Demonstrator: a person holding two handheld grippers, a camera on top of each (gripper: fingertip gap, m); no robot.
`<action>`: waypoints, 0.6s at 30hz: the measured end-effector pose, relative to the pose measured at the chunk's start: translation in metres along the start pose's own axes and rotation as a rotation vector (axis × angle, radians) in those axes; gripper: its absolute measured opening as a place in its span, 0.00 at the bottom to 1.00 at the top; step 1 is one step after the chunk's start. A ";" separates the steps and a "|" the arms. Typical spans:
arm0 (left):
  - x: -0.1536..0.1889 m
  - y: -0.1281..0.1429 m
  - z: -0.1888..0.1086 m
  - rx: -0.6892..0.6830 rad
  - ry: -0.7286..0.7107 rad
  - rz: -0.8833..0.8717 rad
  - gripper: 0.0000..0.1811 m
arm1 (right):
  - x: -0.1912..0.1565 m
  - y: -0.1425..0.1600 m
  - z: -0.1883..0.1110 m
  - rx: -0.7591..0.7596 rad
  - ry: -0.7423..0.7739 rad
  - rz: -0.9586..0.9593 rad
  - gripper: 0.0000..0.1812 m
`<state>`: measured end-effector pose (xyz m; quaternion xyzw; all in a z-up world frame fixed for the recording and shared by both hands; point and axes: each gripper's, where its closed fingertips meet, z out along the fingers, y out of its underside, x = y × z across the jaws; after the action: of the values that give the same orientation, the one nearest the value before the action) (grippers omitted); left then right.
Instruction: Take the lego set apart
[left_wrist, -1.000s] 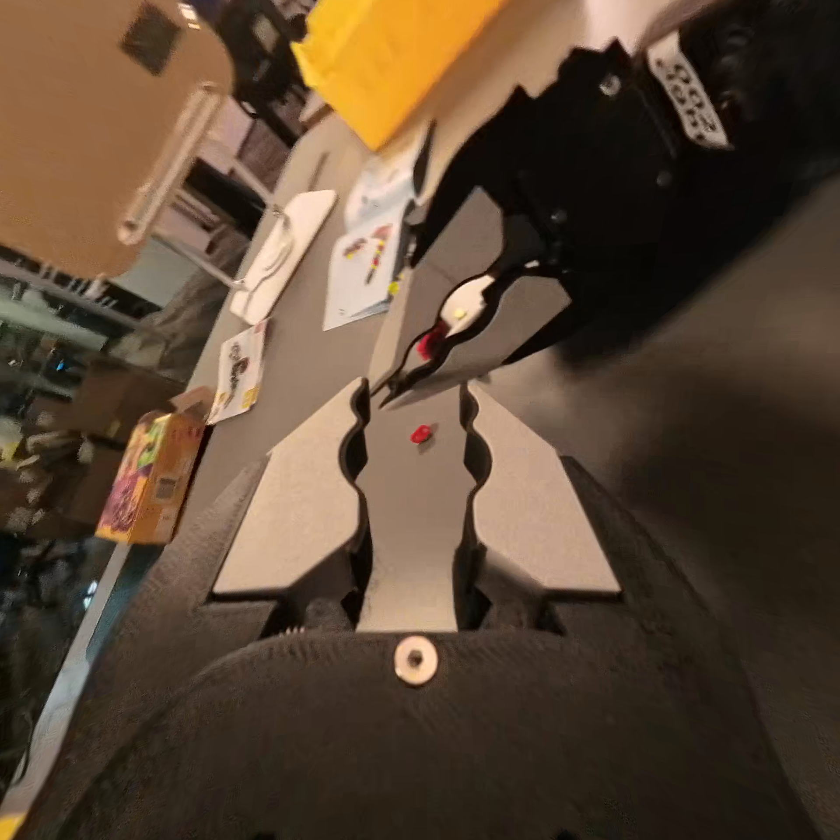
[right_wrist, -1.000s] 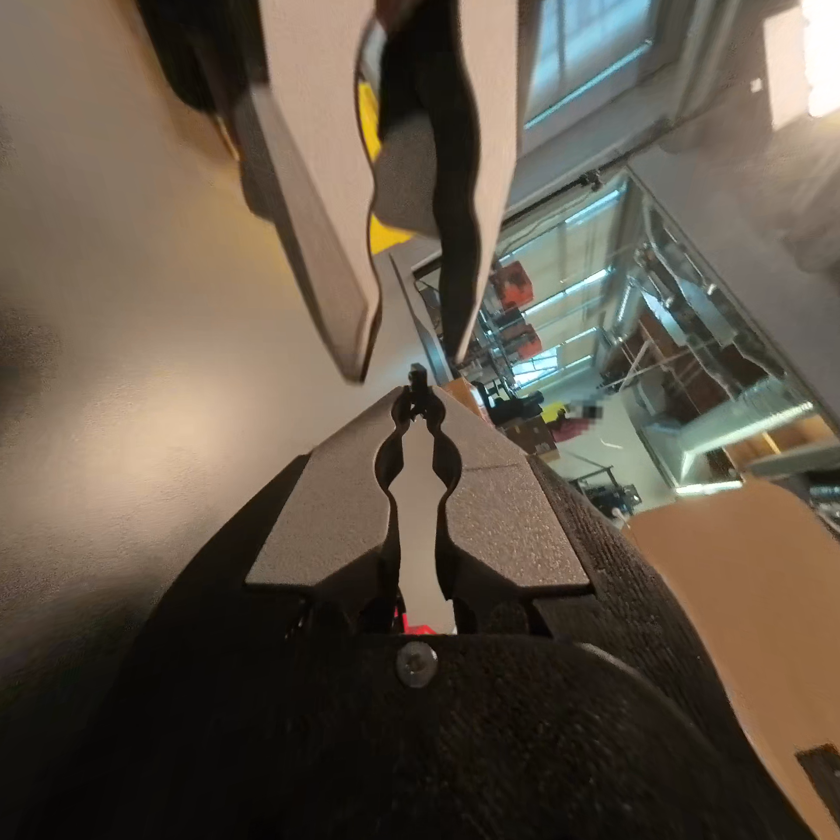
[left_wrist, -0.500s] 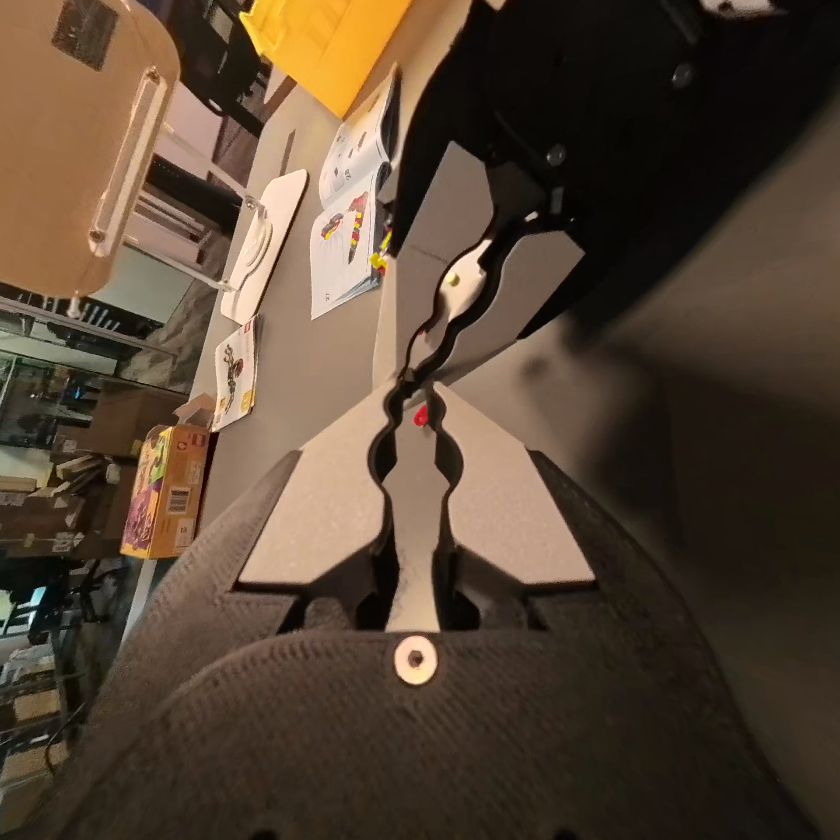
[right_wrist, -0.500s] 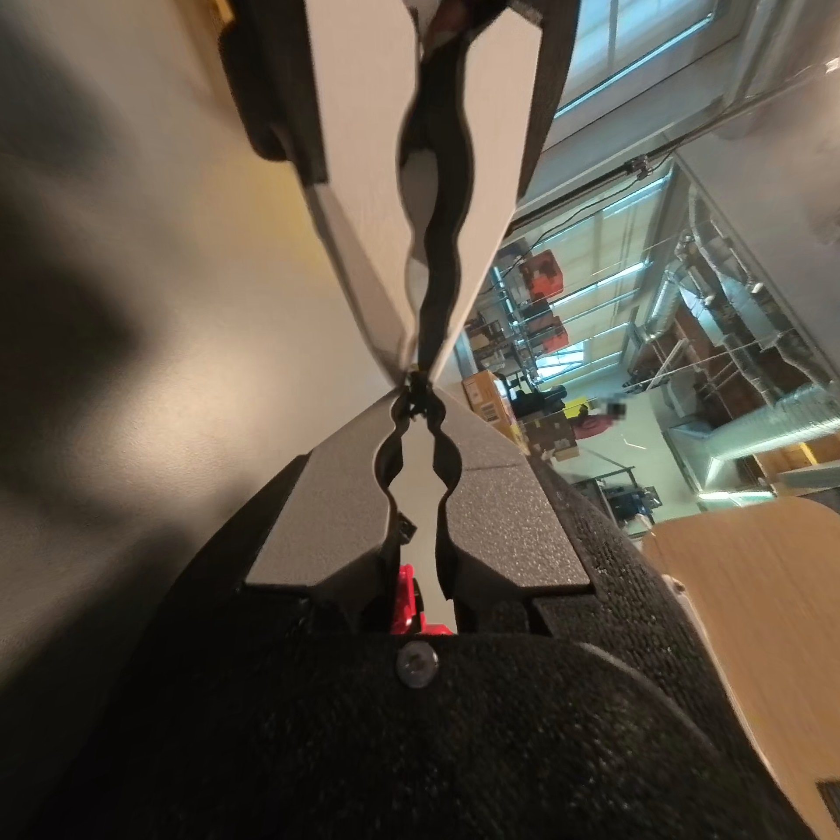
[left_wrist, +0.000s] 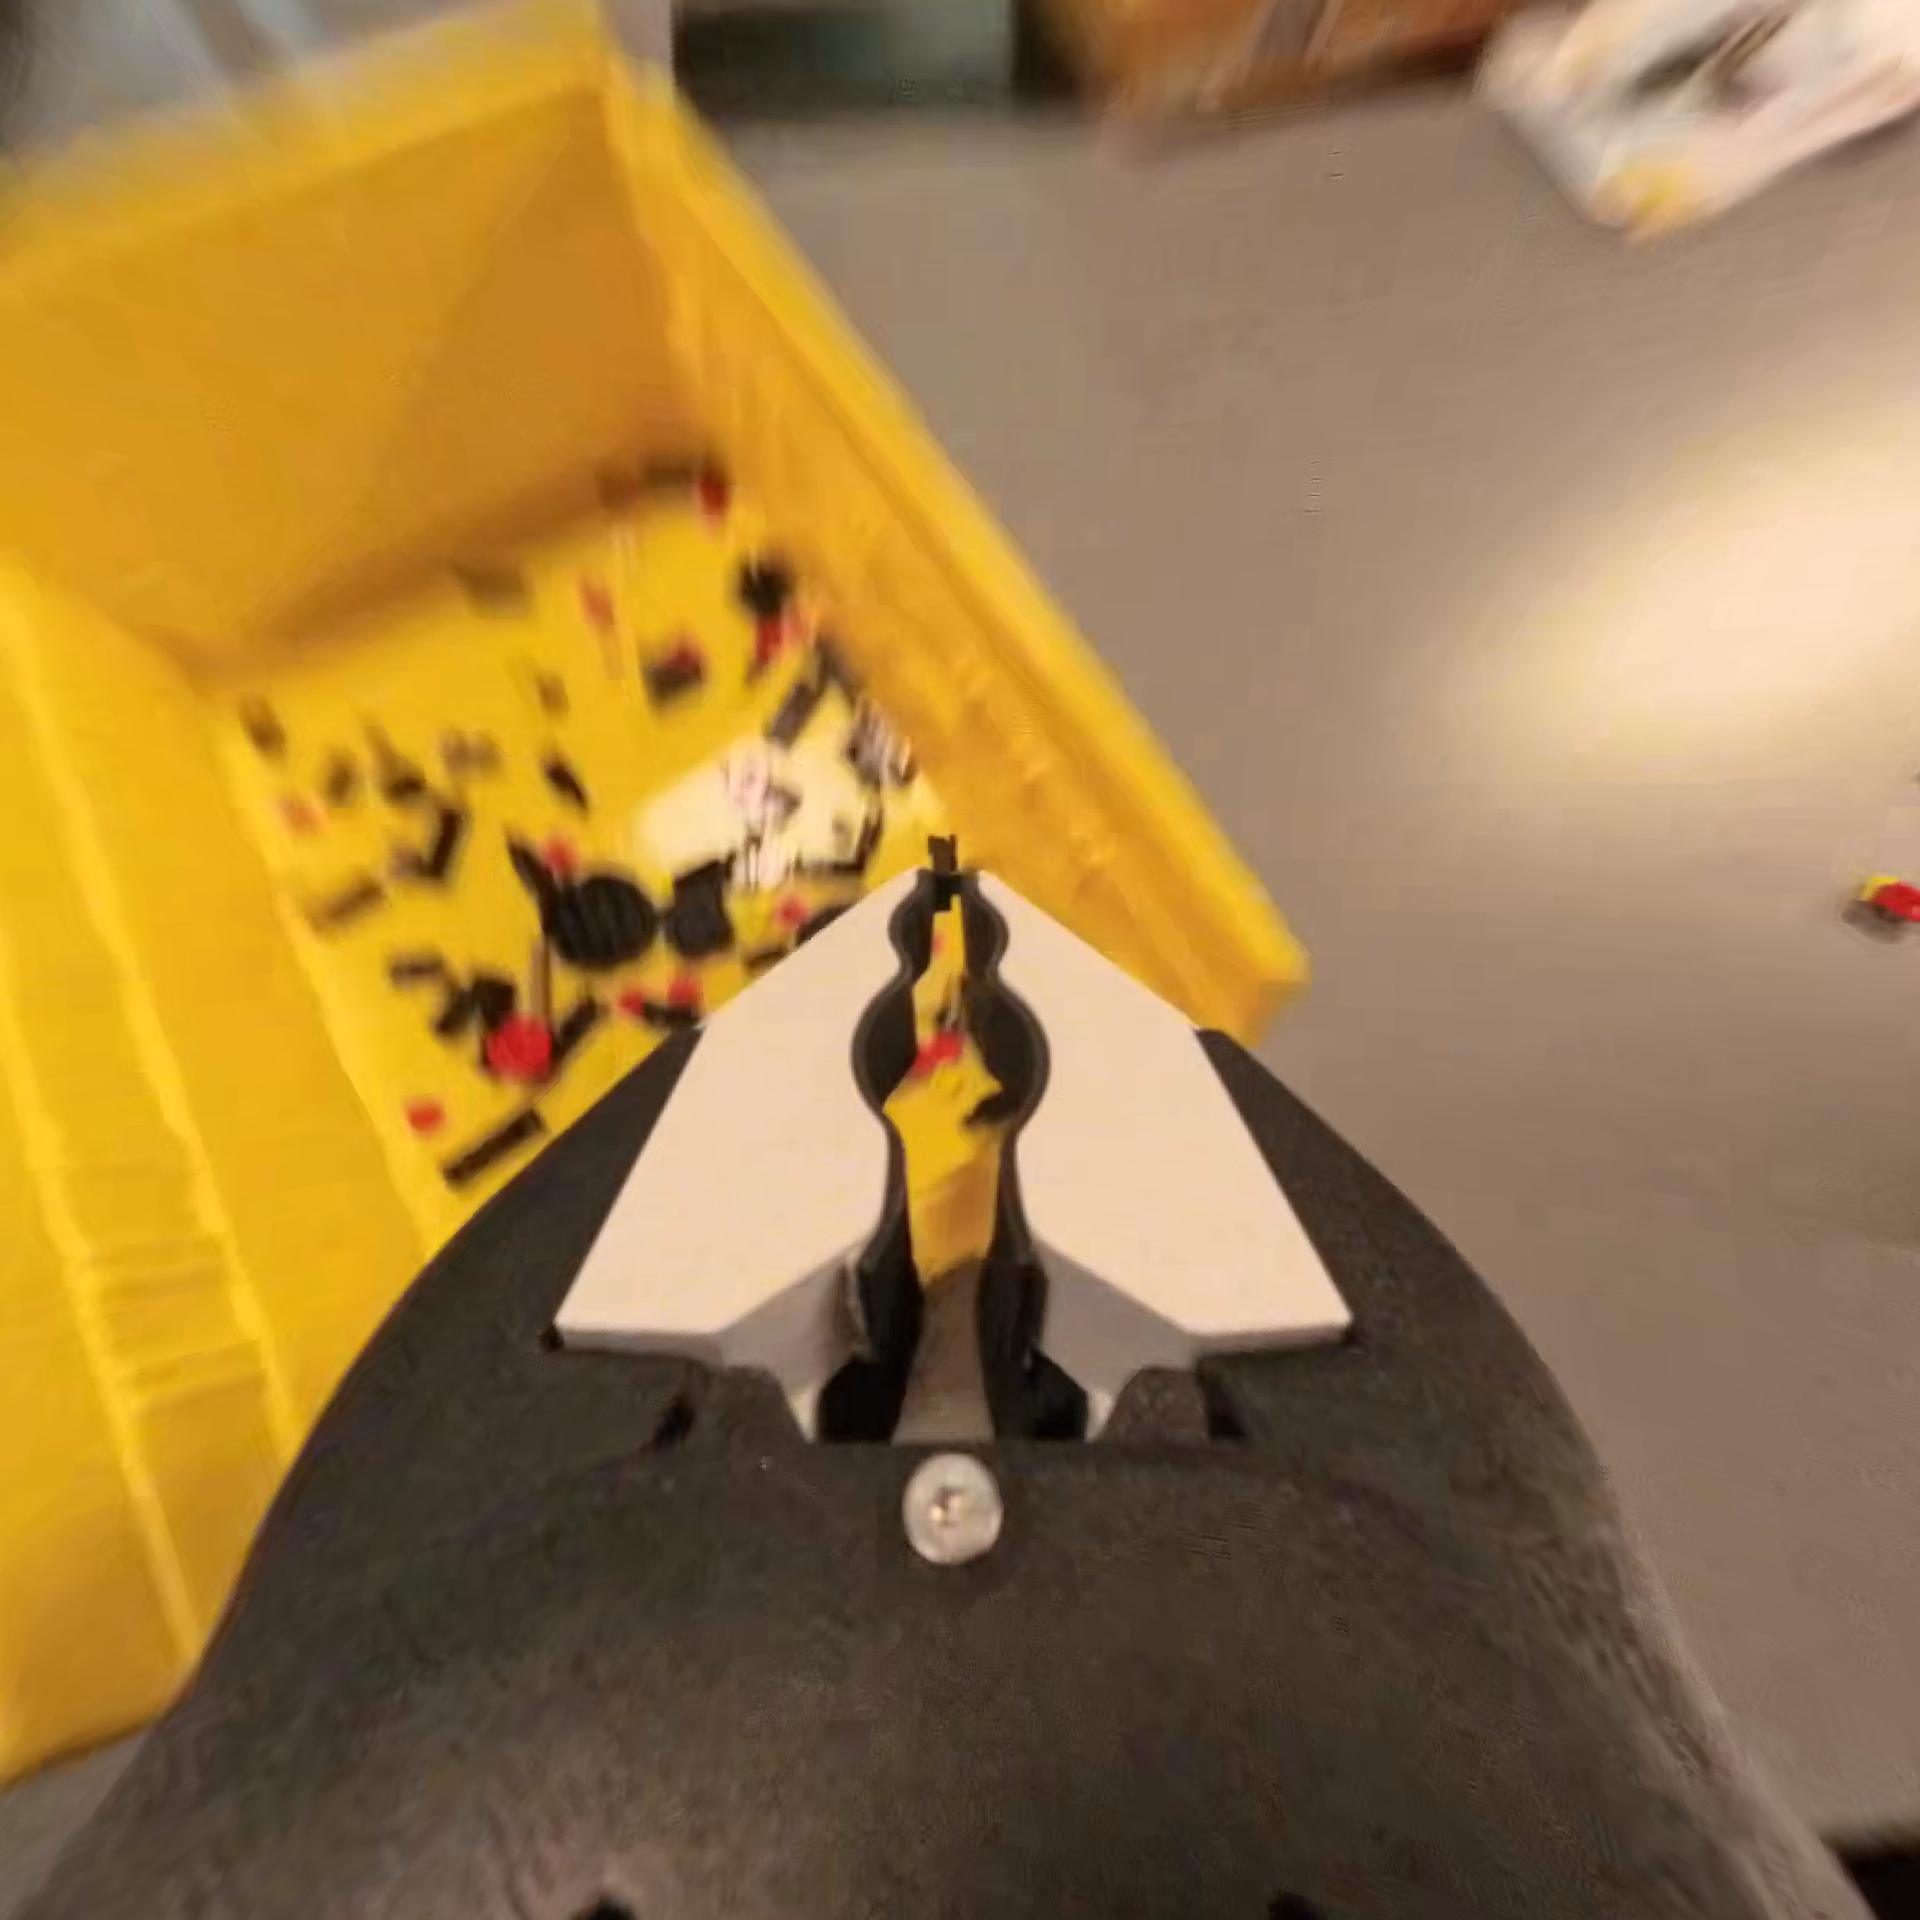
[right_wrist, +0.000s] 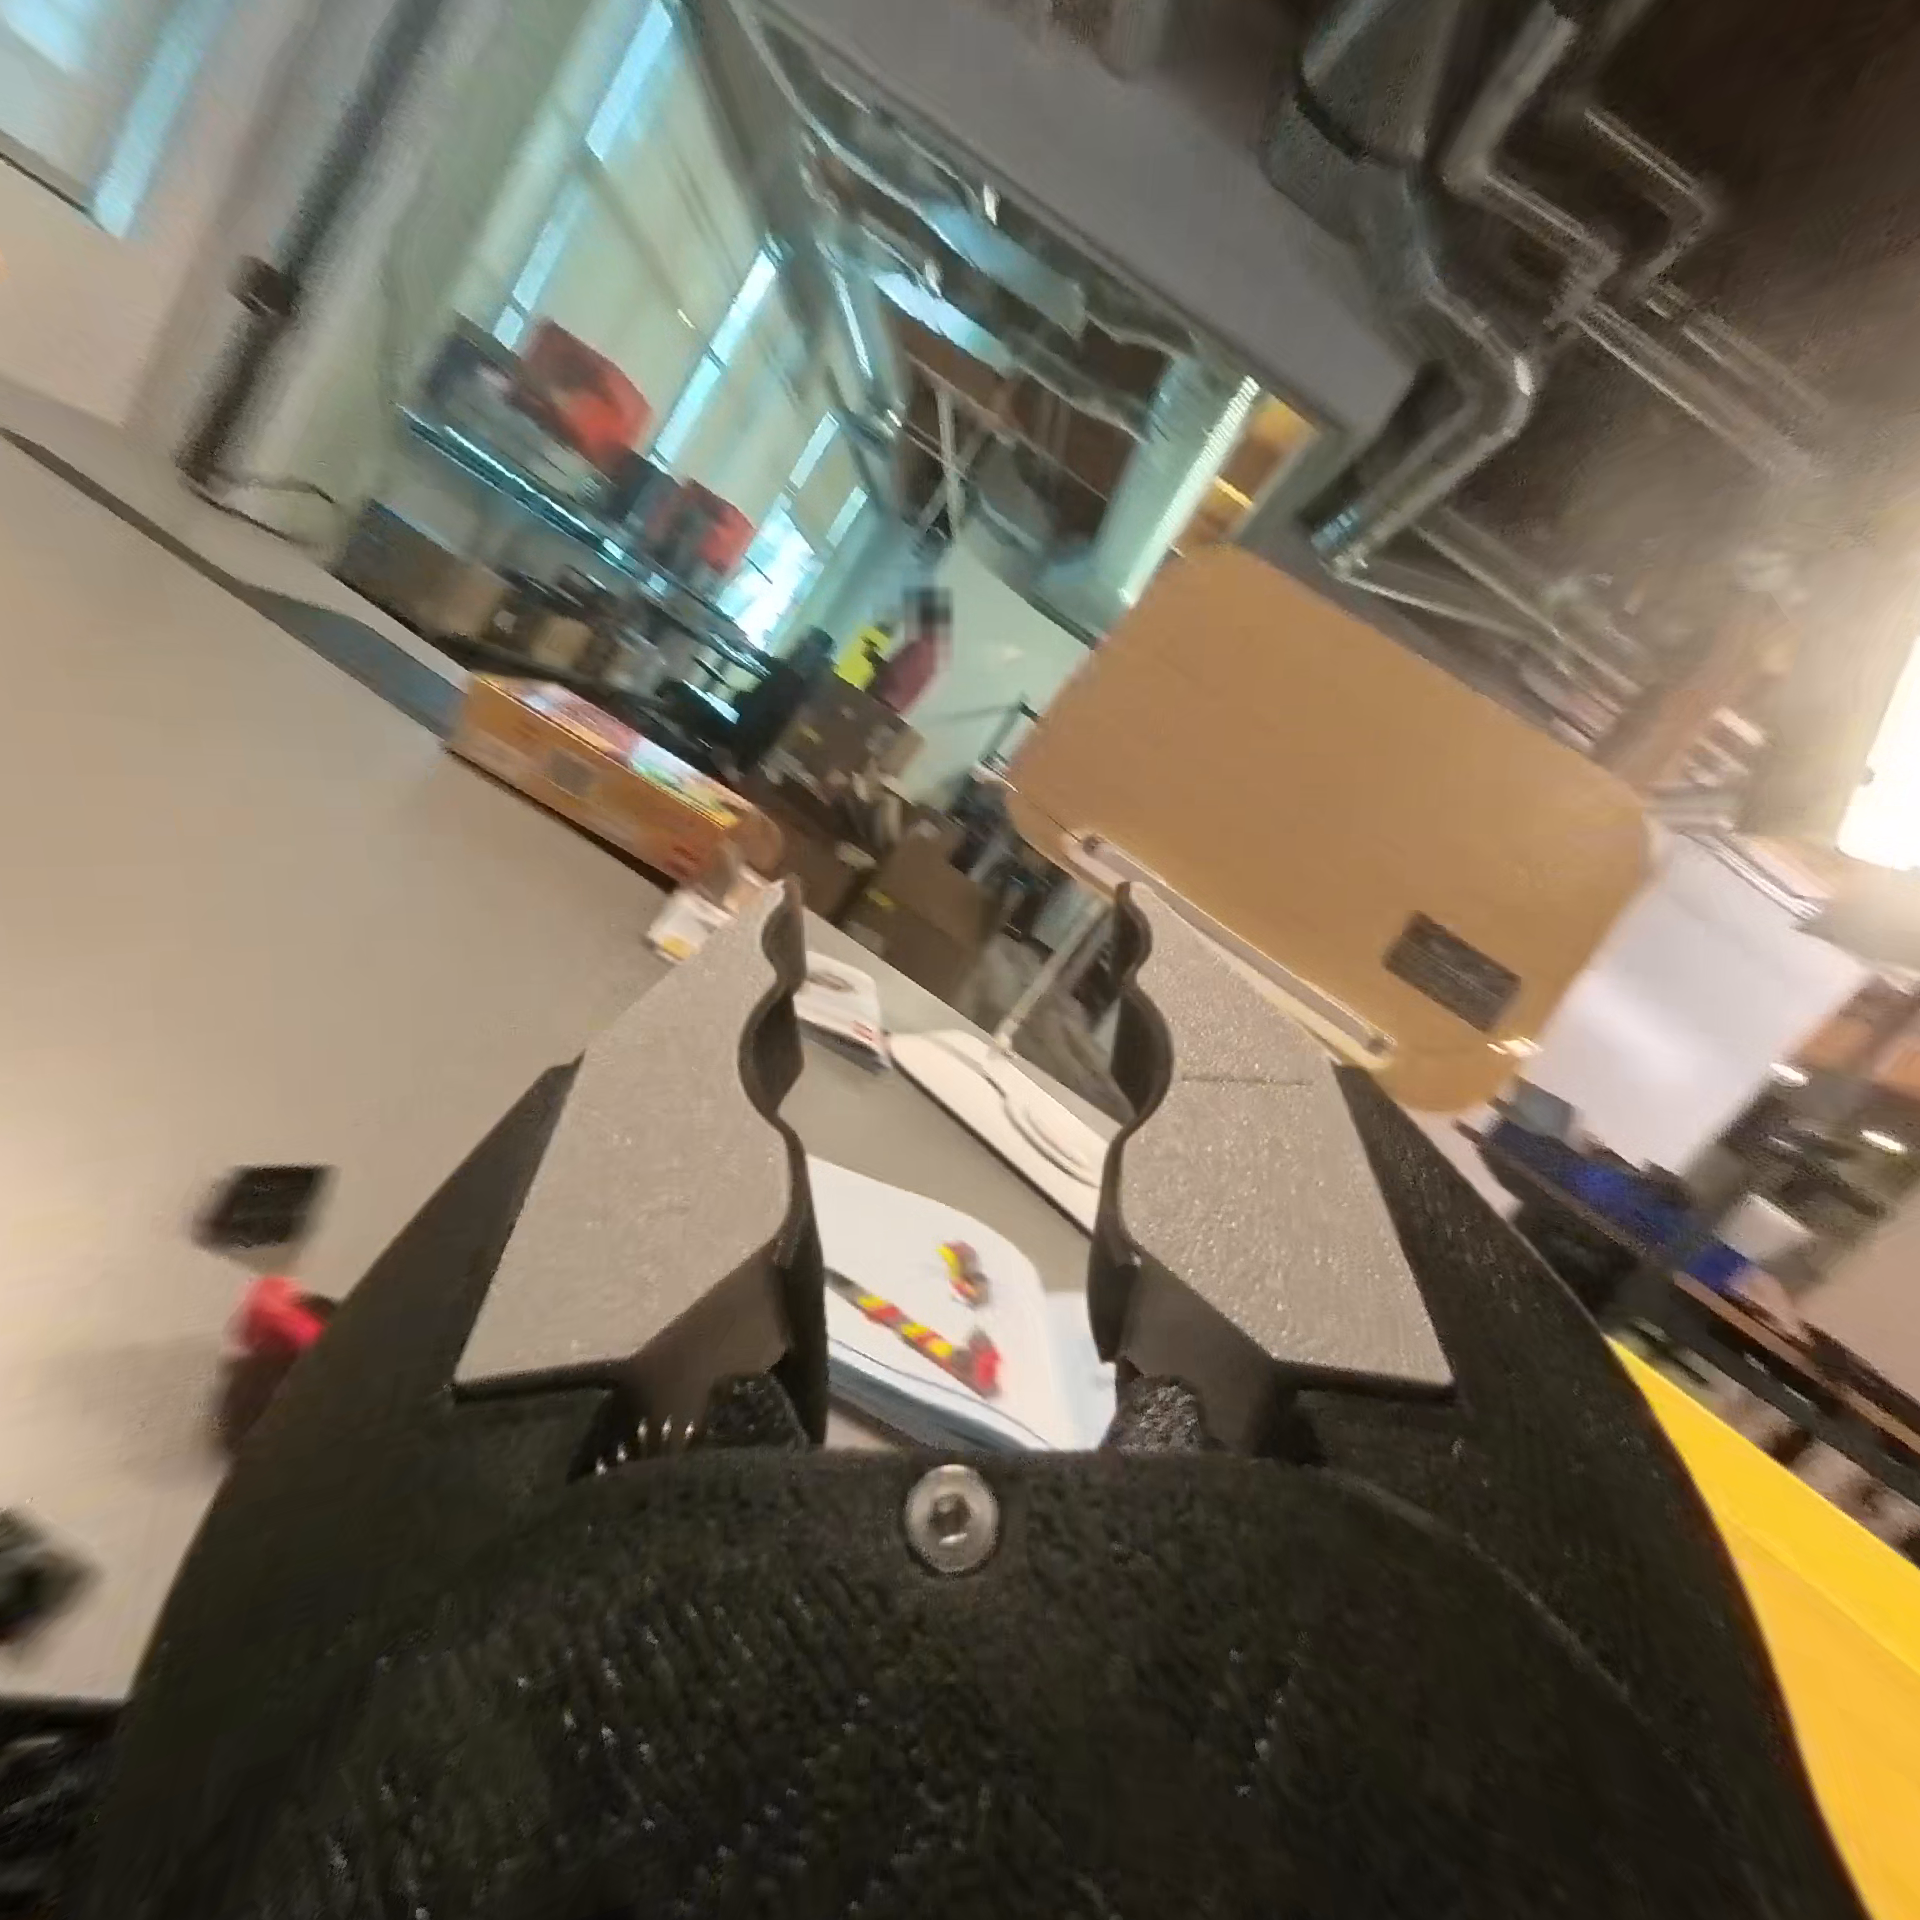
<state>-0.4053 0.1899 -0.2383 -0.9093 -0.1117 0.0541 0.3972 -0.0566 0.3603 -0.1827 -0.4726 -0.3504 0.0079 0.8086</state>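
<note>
Two grippers: seen, one per view.
Left gripper (left_wrist: 943, 878): a tiny black piece (left_wrist: 942, 858) is pinched, sticking forward over the yellow bin (left_wrist: 1101, 831).
Right gripper (right_wrist: 951, 914): held wide apart, nothing gripped.

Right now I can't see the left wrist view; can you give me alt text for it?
The left hand-held gripper, shut on a tiny black lego piece, hangs over an open yellow bin scattered with black and red lego pieces. Grey table lies to the right; the picture is motion-blurred.
</note>
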 end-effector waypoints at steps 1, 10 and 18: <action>-0.012 0.016 0.011 -0.125 0.034 -0.073 0.02 | 0.009 0.009 0.002 -0.028 0.030 -0.024 0.32; -0.054 0.039 0.036 -0.246 -0.017 -0.193 0.53 | 0.069 0.062 0.008 -0.147 0.175 -0.075 0.41; 0.109 -0.047 -0.051 0.508 0.207 0.182 0.28 | 0.073 0.069 0.008 -0.178 0.196 -0.016 0.43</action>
<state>-0.2982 0.2119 -0.1701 -0.7876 0.0284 0.0225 0.6151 0.0163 0.4297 -0.1927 -0.5382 -0.2729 -0.0757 0.7938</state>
